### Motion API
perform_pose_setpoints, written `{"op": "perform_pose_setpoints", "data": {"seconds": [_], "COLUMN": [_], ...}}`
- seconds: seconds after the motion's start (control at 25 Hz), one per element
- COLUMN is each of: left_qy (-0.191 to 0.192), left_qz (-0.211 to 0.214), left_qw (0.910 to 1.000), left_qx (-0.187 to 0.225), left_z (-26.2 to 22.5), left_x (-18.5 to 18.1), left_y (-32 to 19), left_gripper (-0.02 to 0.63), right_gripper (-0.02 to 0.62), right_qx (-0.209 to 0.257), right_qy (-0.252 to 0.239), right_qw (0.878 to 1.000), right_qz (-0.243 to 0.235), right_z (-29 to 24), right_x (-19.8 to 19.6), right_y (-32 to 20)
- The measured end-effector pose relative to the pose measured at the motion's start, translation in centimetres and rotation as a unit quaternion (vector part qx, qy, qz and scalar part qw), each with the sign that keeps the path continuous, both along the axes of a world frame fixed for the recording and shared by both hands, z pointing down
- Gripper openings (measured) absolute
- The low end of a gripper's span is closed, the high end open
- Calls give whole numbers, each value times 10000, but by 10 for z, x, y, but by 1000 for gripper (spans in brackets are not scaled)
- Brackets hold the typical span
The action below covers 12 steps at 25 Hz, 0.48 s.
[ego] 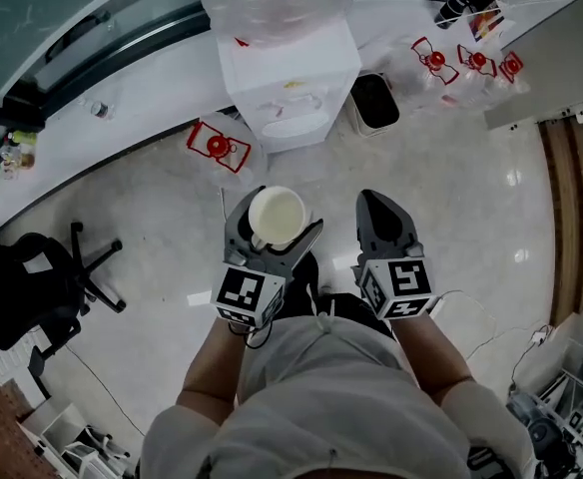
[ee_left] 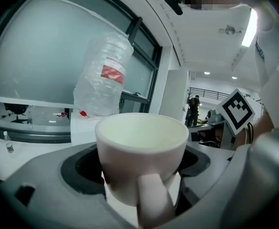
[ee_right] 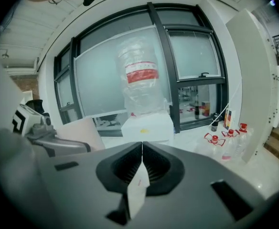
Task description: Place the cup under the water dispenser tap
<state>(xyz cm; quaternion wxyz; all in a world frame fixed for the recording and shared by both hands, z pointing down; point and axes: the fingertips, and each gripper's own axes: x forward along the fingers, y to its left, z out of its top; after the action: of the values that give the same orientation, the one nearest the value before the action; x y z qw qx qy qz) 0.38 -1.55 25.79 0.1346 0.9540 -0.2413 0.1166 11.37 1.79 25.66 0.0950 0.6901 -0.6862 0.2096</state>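
Note:
A white cup (ego: 277, 216) with a handle sits upright between the jaws of my left gripper (ego: 274, 230), which is shut on it. In the left gripper view the cup (ee_left: 142, 147) fills the middle, handle toward the camera, and looks empty. The white water dispenser (ego: 291, 78), with a clear bottle on top, stands ahead on the floor against the window wall. It also shows in the left gripper view (ee_left: 106, 75) and the right gripper view (ee_right: 146, 123). My right gripper (ego: 373, 203) is held beside the left one with its jaws together (ee_right: 142, 149) and holds nothing.
A black bin (ego: 374, 101) stands right of the dispenser. Empty bottles with red caps lie left of it (ego: 217, 146) and at the back right (ego: 461, 63). A black office chair (ego: 32, 277) is at the left. A wooden step (ego: 571, 218) runs along the right.

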Motion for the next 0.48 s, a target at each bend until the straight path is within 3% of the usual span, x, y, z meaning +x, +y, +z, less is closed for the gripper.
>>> {"op": "perform_pose_setpoints", "data": {"seconds": [0.24, 0.48], "left_qy": [-121, -180], "left_qz": [-127, -455], "left_qw": [9998, 9988], "left_qx": [-100, -91], "left_z": [39, 97], "left_x": [10, 16], "left_y": [-37, -66], "left_gripper": [426, 426], "right_gripper": [26, 26], "right_qx": [-78, -241], "right_qy": [17, 170], "right_qw": [9999, 9993], "right_qz": [113, -238], "right_z": [24, 73], "right_x": [13, 18], "right_y": [-37, -70]}}
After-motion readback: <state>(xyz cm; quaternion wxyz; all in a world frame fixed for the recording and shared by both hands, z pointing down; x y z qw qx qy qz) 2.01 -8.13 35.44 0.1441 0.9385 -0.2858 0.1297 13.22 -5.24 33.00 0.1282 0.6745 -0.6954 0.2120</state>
